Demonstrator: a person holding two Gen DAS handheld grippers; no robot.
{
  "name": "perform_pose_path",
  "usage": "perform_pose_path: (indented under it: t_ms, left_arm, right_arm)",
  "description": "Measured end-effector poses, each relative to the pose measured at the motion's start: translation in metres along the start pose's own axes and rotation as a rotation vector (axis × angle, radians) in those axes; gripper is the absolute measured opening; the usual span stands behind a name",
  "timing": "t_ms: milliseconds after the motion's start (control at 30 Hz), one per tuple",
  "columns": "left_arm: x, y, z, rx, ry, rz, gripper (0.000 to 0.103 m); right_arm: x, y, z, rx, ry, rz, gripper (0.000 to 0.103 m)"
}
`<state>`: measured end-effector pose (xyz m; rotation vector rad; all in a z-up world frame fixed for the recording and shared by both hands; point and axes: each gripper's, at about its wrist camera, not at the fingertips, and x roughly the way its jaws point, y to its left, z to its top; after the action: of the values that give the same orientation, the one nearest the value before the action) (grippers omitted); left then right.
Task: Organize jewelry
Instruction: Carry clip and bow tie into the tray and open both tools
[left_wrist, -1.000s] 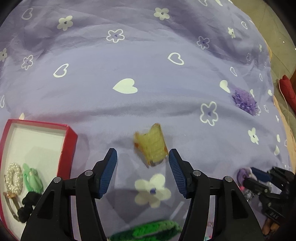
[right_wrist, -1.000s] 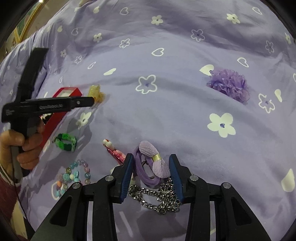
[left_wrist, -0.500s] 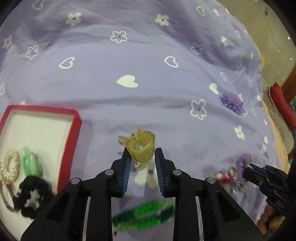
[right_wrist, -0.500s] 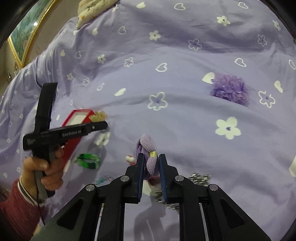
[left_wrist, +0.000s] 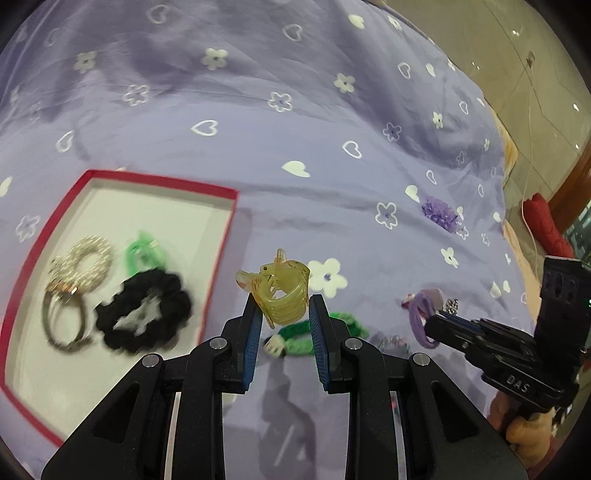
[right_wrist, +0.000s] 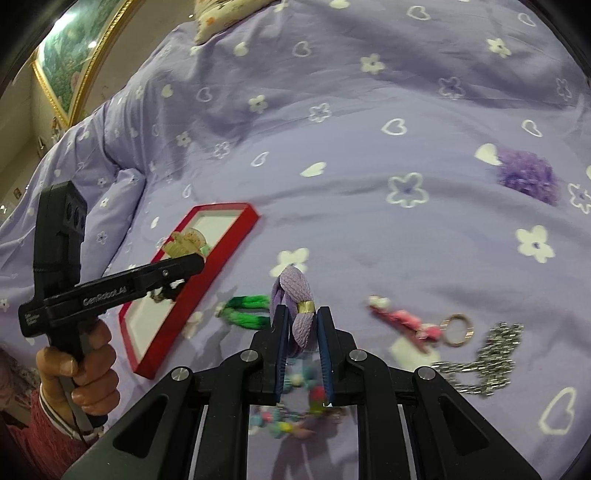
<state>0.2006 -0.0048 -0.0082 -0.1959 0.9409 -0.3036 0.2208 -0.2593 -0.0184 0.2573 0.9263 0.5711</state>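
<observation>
Both grippers loaded above the purple bedspread!

The left gripper pinches a yellow hair claw in narrow jaws, just beside the red box (a black scrunchie and pearl ring lie inside). The right gripper clamps a lilac hair tie almost closed, lifted above the green tie, pink keychain and silver chain.

Black grippers, blue ribbed pads, silver screws; reddish, perhaps knitted, sleeve
</observation>
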Motion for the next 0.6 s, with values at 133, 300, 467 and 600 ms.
perform_pose_path:
  t_ms: [133, 300, 467, 600]
  left_arm:
    - [-0.017, 0.016, -0.012, -0.03, -0.014, 0.007, 0.024]
    - [-0.032, 0.032, -0.022, -0.054, -0.023, 0.023, 0.024]
    - [-0.048, 0.05, -0.032, -0.075, -0.036, 0.038, 0.024]
    - [-0.058, 0.068, -0.039, -0.099, -0.041, 0.055, 0.024]
  right_arm:
    - [0.005, 0.017, -0.002, -0.017, 0.006, 0.017, 0.015]
    - [0.014, 0.042, -0.004, -0.043, 0.018, 0.044, 0.015]
    - [0.024, 0.067, -0.006, -0.075, 0.034, 0.07, 0.015]
    - [0.03, 0.085, -0.006, -0.099, 0.042, 0.089, 0.015]
